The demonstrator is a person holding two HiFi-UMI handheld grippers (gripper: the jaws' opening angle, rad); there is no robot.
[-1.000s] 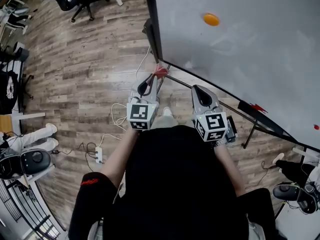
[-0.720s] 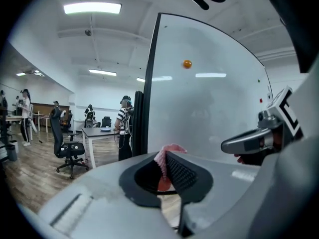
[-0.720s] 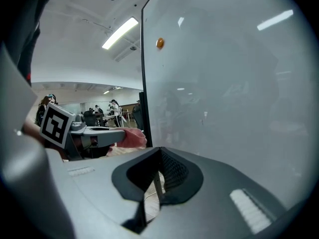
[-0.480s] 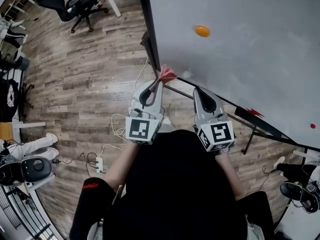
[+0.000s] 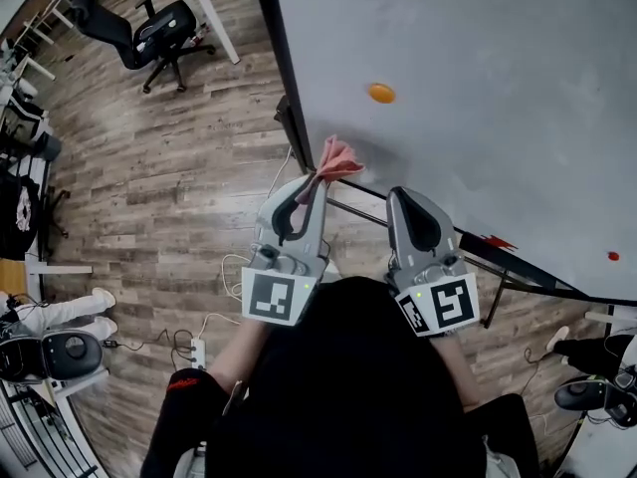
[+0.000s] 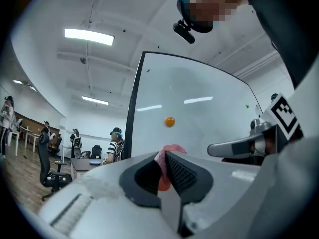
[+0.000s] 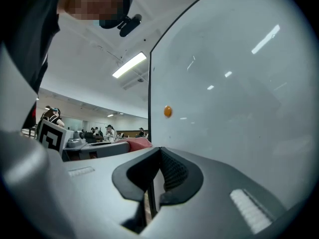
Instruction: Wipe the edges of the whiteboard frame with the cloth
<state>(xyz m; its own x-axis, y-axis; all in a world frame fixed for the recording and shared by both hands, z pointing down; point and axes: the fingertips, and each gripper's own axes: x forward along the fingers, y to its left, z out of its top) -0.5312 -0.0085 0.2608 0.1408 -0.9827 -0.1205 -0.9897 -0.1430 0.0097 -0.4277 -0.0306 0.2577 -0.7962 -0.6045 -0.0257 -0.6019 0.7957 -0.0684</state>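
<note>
Pinched cloth [image 5: 336, 157] up by the whiteboard frame [image 5: 269, 38], lower corner.
Left hand-held gripper [image 5: 318, 179] clamped on the cloth; right hand-held gripper [image 5: 403, 195] pressed together, empty, farther off. Beyond the cloth, just leftward, the frame's dark upright edge. Contact unclear in head view; edge's run plain in left gripper view.

pink cloth [image 5: 336, 157] in left gripper [image 5: 315, 181] by whiteboard [image 5: 478, 98] lower corner, right gripper [image 5: 400, 197] alongside, wood floor [image 5: 179, 187] below
</note>
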